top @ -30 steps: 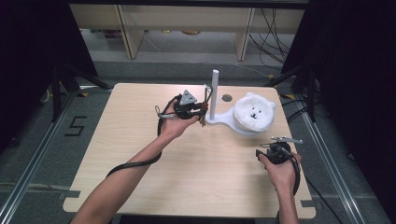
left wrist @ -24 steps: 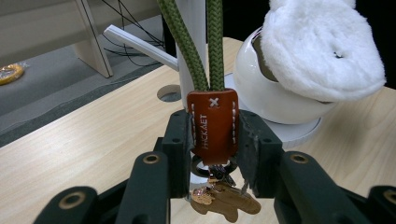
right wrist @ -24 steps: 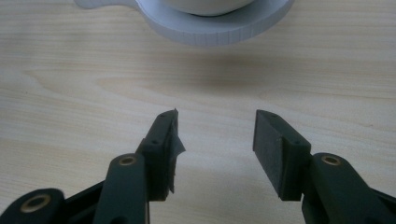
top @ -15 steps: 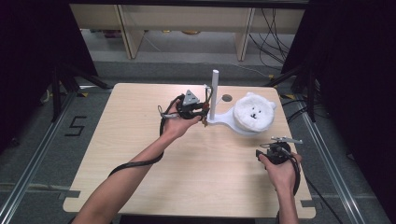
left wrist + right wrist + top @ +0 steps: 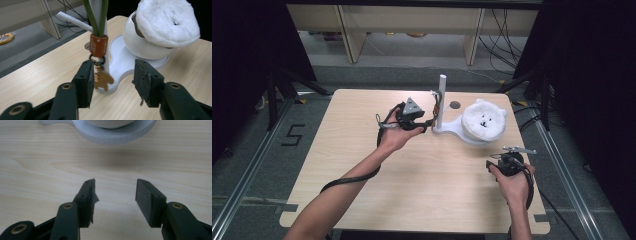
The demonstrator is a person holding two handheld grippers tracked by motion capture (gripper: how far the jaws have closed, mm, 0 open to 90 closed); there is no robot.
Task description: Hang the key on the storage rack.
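**Inspector:** Report the left claw [image 5: 112, 75].

**Assistant:** Its jaws have just been opening and stand apart. Between them hangs the keychain: a green braided cord loop [image 5: 96, 15] gathered in an orange-brown leather sleeve [image 5: 98, 45], with a dark metal ring and a flat tan wooden animal-shaped charm [image 5: 103, 80] below. The charm lies just beside the jaw on the picture's left; whether it touches that pad I cannot tell. The other pad is clear of it. Nothing is clamped.

**Inspector:** Where is the keychain on the desk?

**Assistant:** It hangs against the upright white plastic post [image 5: 441, 100] of a white stand. In the high view the post is slightly past the centre of the light wooden desk [image 5: 362, 200], towards twelve o'clock. The left claw [image 5: 428, 124] sits at nine o'clock of the post, pointing towards three o'clock.

**Inspector:** And the rest of the stand?

**Assistant:** Its flat white base [image 5: 451, 131] runs towards three o'clock and carries a white round bowl [image 5: 142, 47]. On top of that sits a white fluffy round plush bear face [image 5: 482, 120].

**Inspector:** Right claw?

**Assistant:** The right claw [image 5: 115, 195] is parted and holds nothing, with bare wood between its pads. In the high view the right claw [image 5: 507, 162] sits at five o'clock of the plush face, well apart from the keychain. The rim of the stand's base [image 5: 112, 137] is at twelve o'clock in the right gripper view.
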